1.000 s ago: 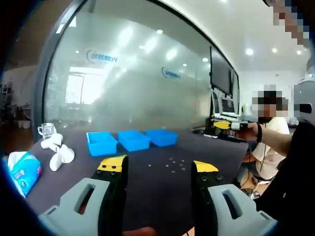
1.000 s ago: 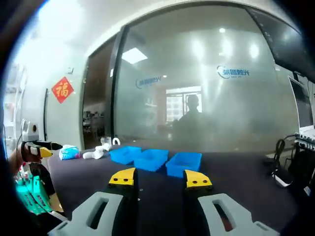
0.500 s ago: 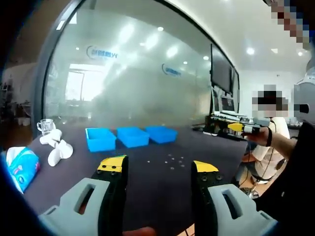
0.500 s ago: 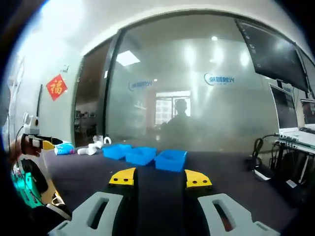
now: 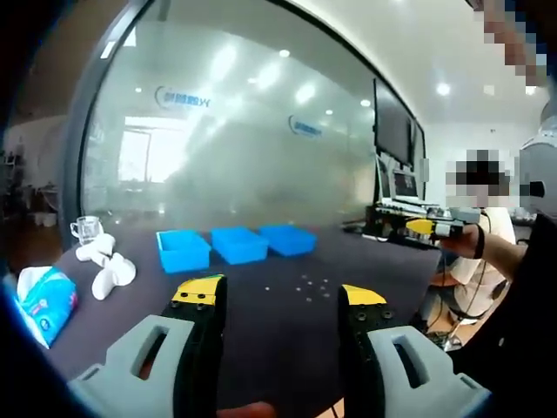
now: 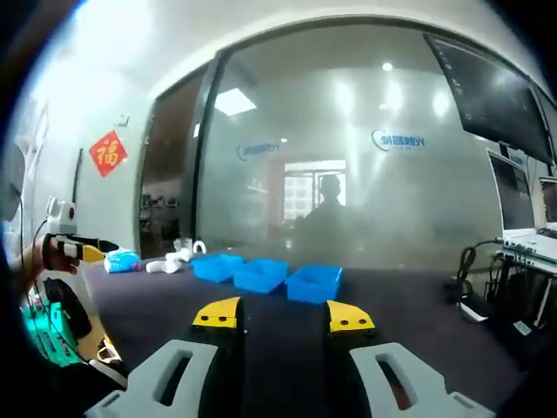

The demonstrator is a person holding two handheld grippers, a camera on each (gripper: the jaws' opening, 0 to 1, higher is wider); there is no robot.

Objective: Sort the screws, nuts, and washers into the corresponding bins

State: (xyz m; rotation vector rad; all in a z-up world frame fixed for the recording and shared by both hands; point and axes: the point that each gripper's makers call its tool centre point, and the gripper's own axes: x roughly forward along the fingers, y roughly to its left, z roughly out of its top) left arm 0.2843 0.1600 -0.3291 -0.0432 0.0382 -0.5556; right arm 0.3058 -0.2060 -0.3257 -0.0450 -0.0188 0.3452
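Observation:
Three blue bins (image 5: pixel 237 245) stand in a row on the dark table (image 5: pixel 287 318); the right gripper view has the same bins (image 6: pixel 265 274) at mid distance. Several small metal parts (image 5: pixel 309 285) lie scattered on the table in front of the bins. My left gripper (image 5: pixel 277 296) is held above the table's near side, open, with nothing between its yellow-tipped jaws. My right gripper (image 6: pixel 282 315) is also open and empty, pointing at the bins. A hand holds the right gripper (image 5: pixel 433 227) at the far right of the left gripper view, and the left gripper (image 6: pixel 80 251) appears at the left of the other.
White objects (image 5: pixel 106 266), a clear glass cup (image 5: pixel 85 229) and a blue tissue pack (image 5: pixel 45 296) sit at the table's left end. A frosted glass wall (image 5: pixel 244 157) rises behind. A seated person (image 5: pixel 474 252) and monitors (image 5: pixel 393 131) are on the right. Cables (image 6: pixel 474 292) lie at the right.
Both views shifted slightly with my hands; the bins sit a little lower and nearer in the right gripper view. Both grippers stay open and nothing on the table has moved.

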